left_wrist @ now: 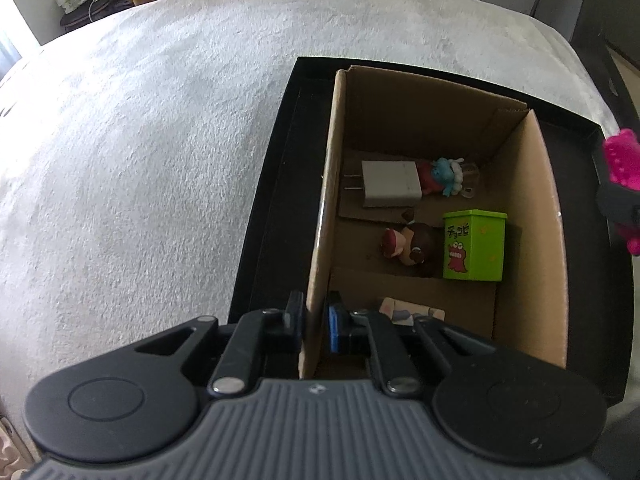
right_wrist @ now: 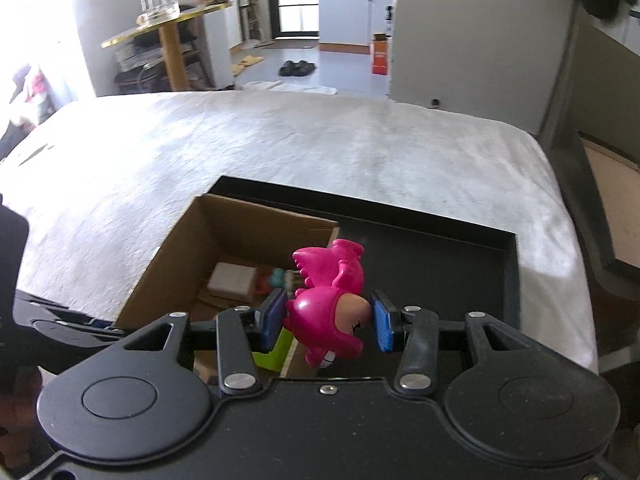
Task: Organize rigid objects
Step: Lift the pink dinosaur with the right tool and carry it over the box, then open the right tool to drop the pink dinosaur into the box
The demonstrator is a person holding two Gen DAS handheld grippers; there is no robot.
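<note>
A cardboard box [left_wrist: 536, 208] stands in a black tray [left_wrist: 272, 208] on a white fuzzy cover. Inside lie a white charger [left_wrist: 390, 189], a blue-haired figurine [left_wrist: 442, 176], a brown-haired figurine [left_wrist: 412, 246], a green toy box [left_wrist: 474, 246] and a small card [left_wrist: 412, 312]. My left gripper [left_wrist: 314, 322] is shut on the box's left wall. My right gripper [right_wrist: 326, 320] is shut on a pink figurine [right_wrist: 330, 300] and holds it above the box's right wall [right_wrist: 332, 236]; the figurine also shows in the left wrist view [left_wrist: 622, 184].
The black tray [right_wrist: 440, 248] has bare floor to the right of the box. Beyond the white cover [right_wrist: 280, 144] are a gold-edged side table [right_wrist: 168, 28], slippers [right_wrist: 297, 67] on the floor and a dark chair [right_wrist: 600, 160] at the right.
</note>
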